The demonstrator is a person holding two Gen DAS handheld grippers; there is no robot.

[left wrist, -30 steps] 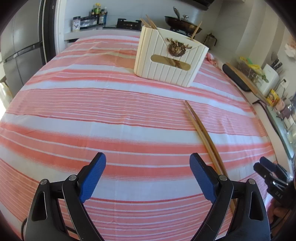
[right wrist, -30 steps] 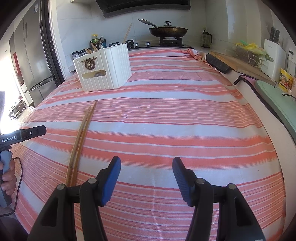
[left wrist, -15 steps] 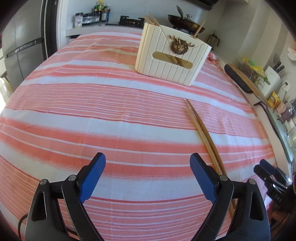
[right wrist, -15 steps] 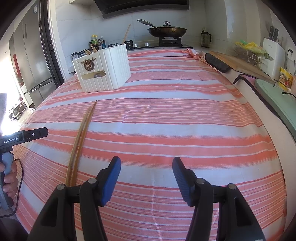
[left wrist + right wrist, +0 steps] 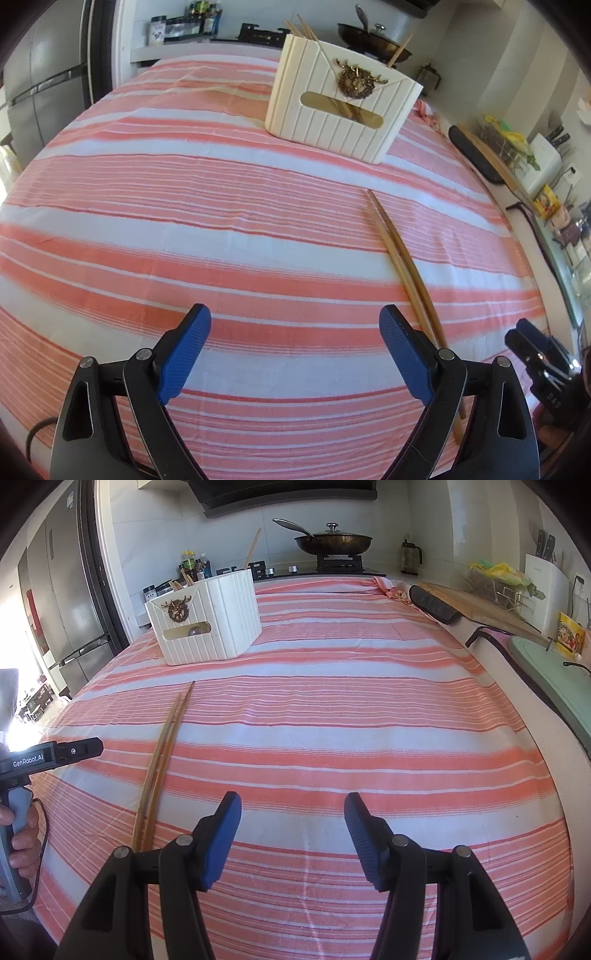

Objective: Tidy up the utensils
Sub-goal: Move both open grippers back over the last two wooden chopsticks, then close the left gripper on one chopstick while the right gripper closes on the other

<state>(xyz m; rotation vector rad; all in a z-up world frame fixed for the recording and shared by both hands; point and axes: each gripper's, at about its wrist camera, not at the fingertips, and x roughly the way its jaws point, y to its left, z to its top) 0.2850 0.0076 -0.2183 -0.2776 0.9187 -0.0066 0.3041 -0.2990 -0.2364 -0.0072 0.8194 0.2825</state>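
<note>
Wooden chopsticks, a long pale-brown pair (image 5: 402, 266), lay side by side on the pink-and-white striped cloth (image 5: 184, 221) in the left wrist view, running from a point short of the cream ribbed plastic utensil box (image 5: 340, 107) down toward the right blue-padded finger. The left gripper (image 5: 295, 347) hovered above the cloth with its jaws wide apart and nothing between them; the pair sat just to the right of that gap, not inside it. Several thin wooden sticks stood up out of the box, and more showed through its oval front slot, so part of the sorting looked done.

From the right wrist view, the same chopsticks (image 5: 162, 760) lay to the left of the right gripper (image 5: 291, 830), whose blue pads also stood apart over bare cloth, gripping nothing. The utensil box (image 5: 210, 627), with its brass stag emblem, sat further back on the cloth, well apart from the pair, with sticks poking from its top. At the left edge, a hand (image 5: 22, 834) held the handle of the other gripper.

By my reading, the loose pair was the only utensil left on the cloth. It had yet to be picked up and dropped into the box, and neither gripper had closed on it.
</note>
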